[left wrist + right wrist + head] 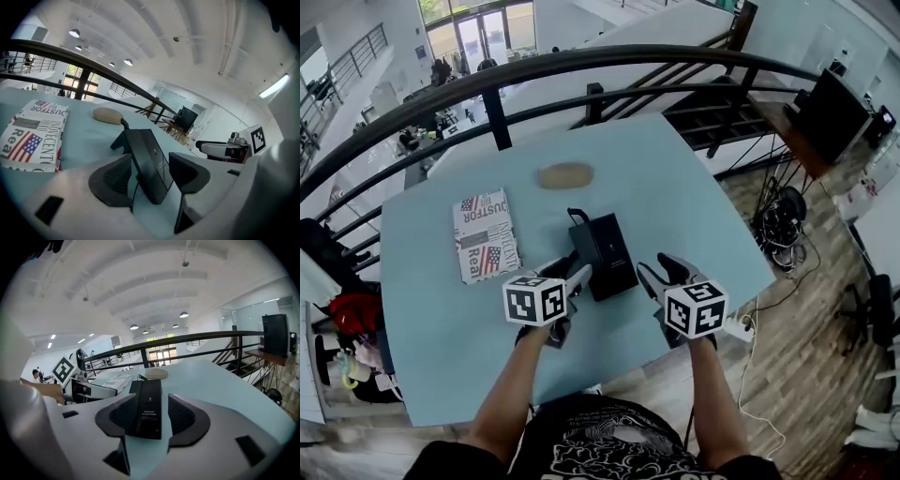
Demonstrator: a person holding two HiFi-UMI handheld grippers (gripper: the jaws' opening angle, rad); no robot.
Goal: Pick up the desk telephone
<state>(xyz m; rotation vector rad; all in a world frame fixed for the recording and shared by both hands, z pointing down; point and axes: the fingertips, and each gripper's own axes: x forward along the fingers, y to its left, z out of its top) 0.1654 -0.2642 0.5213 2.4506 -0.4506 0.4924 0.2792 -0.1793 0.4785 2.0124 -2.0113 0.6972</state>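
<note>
Flanking the desk telephone [602,253], flat on the table [703,187] and not yet lifted, with left gripper [570,272] and right gripper [660,272] both spread, apparently short of contact; yet to clamp and raise.

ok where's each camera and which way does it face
Head view: on the person's head, looking down at the table and desk telephone; both forearms, left gripper and right gripper show.
Left gripper view: on that gripper, looking along its open jaws at the telephone; right gripper alongside.
Right gripper view: likewise, jaws open, left gripper alongside.
All three share the telephone.
</note>
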